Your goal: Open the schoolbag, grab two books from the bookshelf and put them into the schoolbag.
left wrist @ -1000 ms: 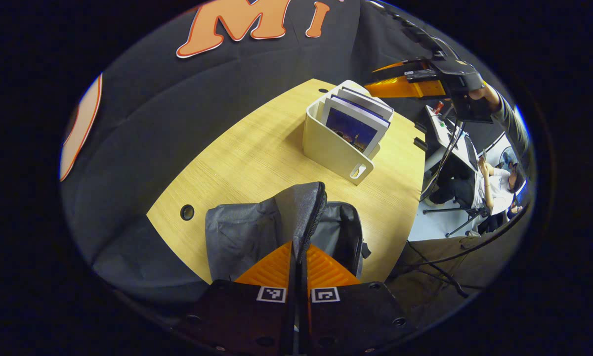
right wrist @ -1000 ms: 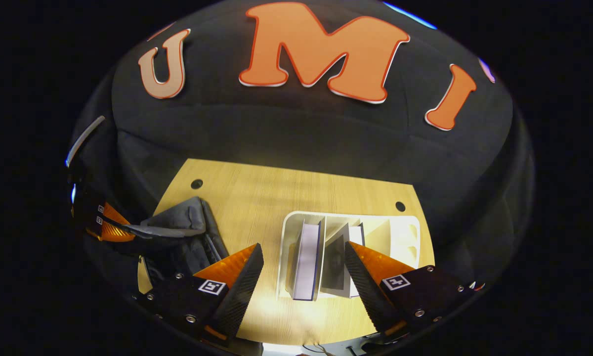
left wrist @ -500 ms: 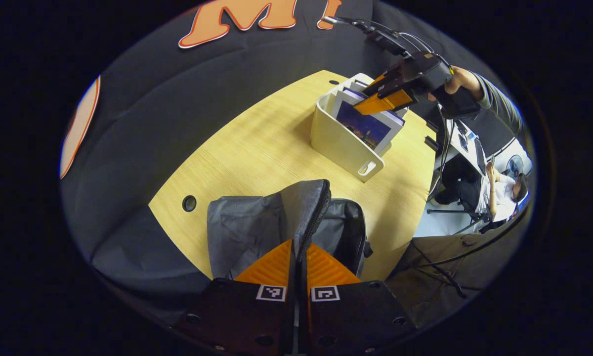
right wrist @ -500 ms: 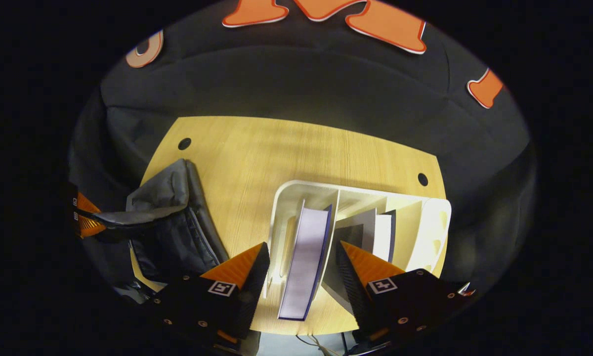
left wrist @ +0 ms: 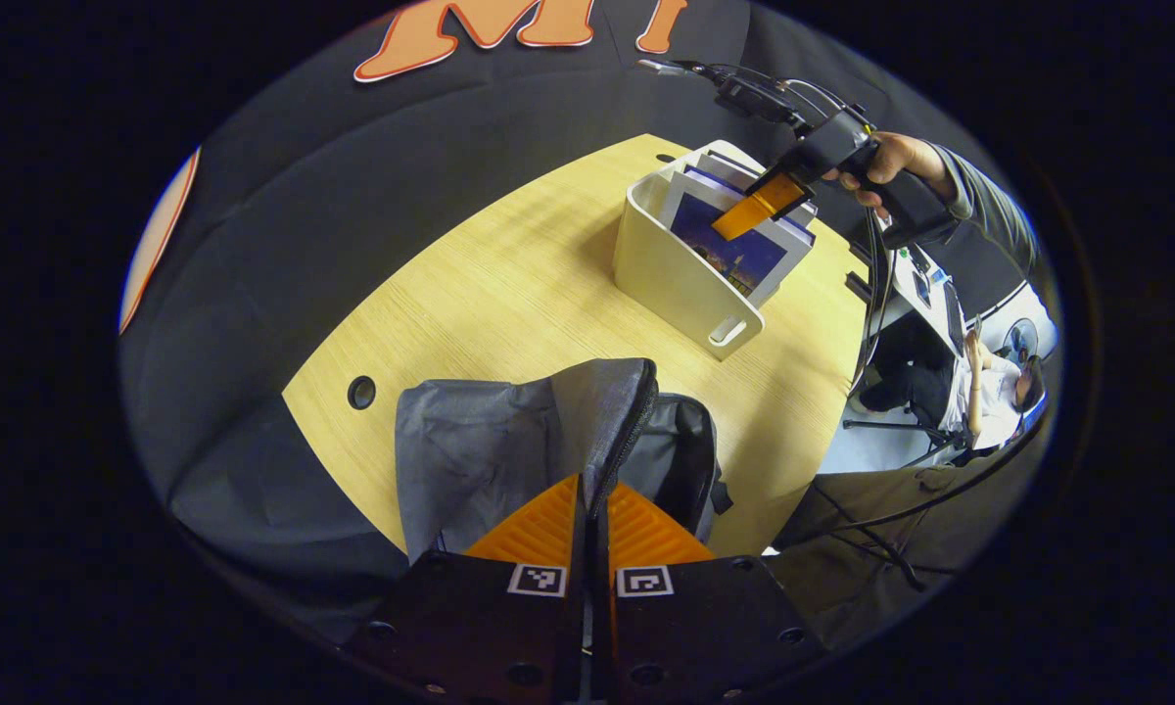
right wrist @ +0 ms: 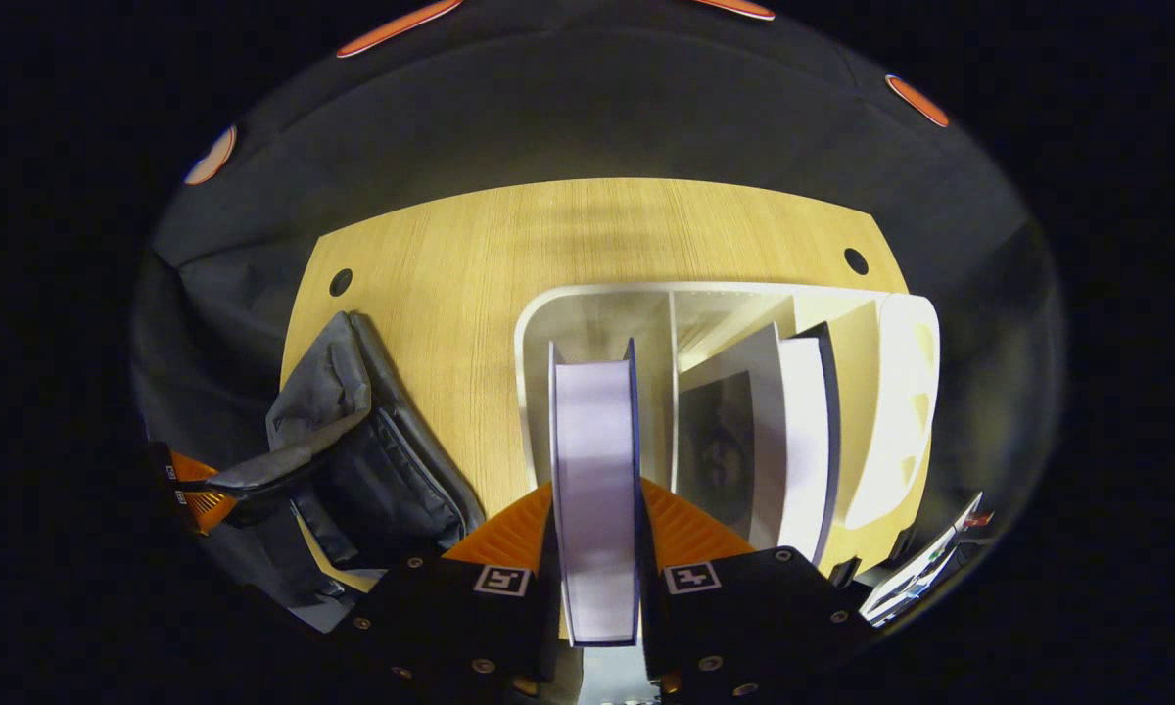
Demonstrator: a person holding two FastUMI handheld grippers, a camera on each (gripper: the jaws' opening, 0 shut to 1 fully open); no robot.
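Note:
The grey schoolbag (left wrist: 490, 460) lies open on the wooden table (left wrist: 509, 294). My left gripper (left wrist: 593, 509) is shut on the bag's zippered flap (left wrist: 615, 411) and holds it up. A white bookshelf (right wrist: 587, 308) stands on the table with books in its slots. In the right gripper view my right gripper (right wrist: 595, 519) is shut on the thick blue-covered book (right wrist: 595, 460) in the left slot. The left gripper view shows this gripper (left wrist: 759, 206) over the bookshelf (left wrist: 676, 284), held by a hand (left wrist: 891, 162). A second book (right wrist: 774, 431) leans in the neighbouring slot.
The table has round cable holes (left wrist: 360, 393) (right wrist: 855, 260). Black cloth walls rise behind the table. In the left gripper view a person sits on a chair (left wrist: 979, 377) outside the booth at the right, and cables (left wrist: 871, 509) trail below the table's edge.
My right gripper has dropped onto the bookshelf and shut on the thick book; earlier it stood open above it. My left gripper still holds up the bag's flap.

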